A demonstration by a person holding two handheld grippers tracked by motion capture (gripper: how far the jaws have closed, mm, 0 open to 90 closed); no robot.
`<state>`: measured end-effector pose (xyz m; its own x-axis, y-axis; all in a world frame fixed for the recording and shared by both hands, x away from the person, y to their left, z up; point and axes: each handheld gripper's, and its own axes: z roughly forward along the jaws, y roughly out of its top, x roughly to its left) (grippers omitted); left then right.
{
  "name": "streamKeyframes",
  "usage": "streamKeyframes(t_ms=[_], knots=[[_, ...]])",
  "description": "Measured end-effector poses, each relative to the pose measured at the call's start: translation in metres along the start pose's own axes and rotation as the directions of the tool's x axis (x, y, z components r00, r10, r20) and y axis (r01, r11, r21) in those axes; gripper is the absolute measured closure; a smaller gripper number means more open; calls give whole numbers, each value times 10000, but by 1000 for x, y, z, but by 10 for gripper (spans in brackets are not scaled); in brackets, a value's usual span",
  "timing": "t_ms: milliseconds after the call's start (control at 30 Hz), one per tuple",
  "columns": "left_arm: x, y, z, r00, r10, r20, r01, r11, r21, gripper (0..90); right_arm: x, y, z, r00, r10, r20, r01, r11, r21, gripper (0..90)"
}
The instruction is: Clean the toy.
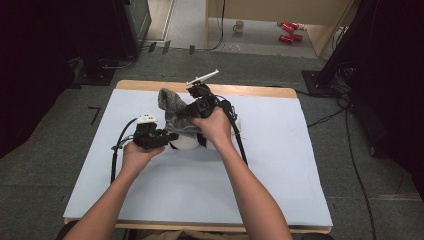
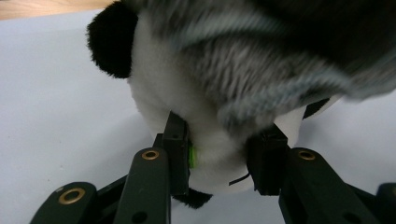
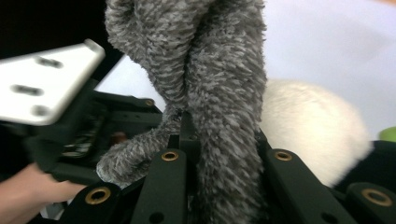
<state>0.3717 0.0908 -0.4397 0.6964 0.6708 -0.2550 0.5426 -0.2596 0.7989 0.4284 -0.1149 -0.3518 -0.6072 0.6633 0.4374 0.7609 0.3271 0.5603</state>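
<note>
Left gripper (image 1: 159,137): held low over the counter at the left of the high view, its fingers pointed toward the plush toy; a black cable is seen trailing from it across the sheet.
Left fingers (image 2: 177,140): partly closed and pressed into the white body of the plush toy from both sides, as seen in the left gripper view.
Plush toy (image 2: 163,88): a white body with black patches, one black round part seen at its upper left; it is placed near the middle of the counter, between the two grippers, and is partly covered by the grey cloth.
Grey cloth (image 3: 219,93): a fuzzy grey knitted piece, draped over the plush toy and bunched upward in the high view.
Right gripper (image 1: 189,112): raised above the plush toy, with a pale plate carried on top.
Right fingers (image 3: 184,130): closed tight on a bundled fold of the grey cloth, which is seen rising between them in the right gripper view.
Counter (image 1: 280,165): covered by a pale blue sheet, with a wooden edge seen at the far side.
</note>
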Motion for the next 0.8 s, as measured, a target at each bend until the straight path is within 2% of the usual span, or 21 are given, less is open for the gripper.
streamKeyframes(t_ms=[67, 167, 233, 333, 433, 500, 633, 800], knots=[[0, 0, 0, 10000, 26, -23, -25, 10000, 84, 649, -2, -3, 7, 9999, 26, 147, -28, 9999, 146, 773], [0, -1, 0, 10000, 19, 21, -19, 10000, 73, 648, -9, -7, 4, 9998, 80, 183, -82, 9999, 76, 772], [0, -1, 1, 10000, 29, 12, -29, 9999, 103, 648, -13, -9, -2, 9997, 54, 246, -55, 10000, 50, 772], [2, -1, 1, 10000, -87, 15, 87, 9999, 113, 648, -20, -12, -14, 9979, 56, 650, -58, 10000, 32, 772], [3, -1, 1, 9999, -127, 30, 127, 9997, 191, 648, -33, -19, -29, 9937, 311, 1075, -316, 9995, 30, 772], [2, -1, 2, 10000, -45, 49, 44, 9999, 137, 648, -44, -27, -40, 9941, 613, 896, -603, 9981, -145, 772], [3, -1, 2, 9999, -108, 96, 106, 9999, 128, 647, -59, -37, -58, 9920, 1063, 686, -1020, 9927, -638, 772], [3, -2, 2, 9999, -85, 115, 83, 9998, 163, 645, -68, -46, -76, 9901, 1126, 840, -1057, 9910, -825, 772]])
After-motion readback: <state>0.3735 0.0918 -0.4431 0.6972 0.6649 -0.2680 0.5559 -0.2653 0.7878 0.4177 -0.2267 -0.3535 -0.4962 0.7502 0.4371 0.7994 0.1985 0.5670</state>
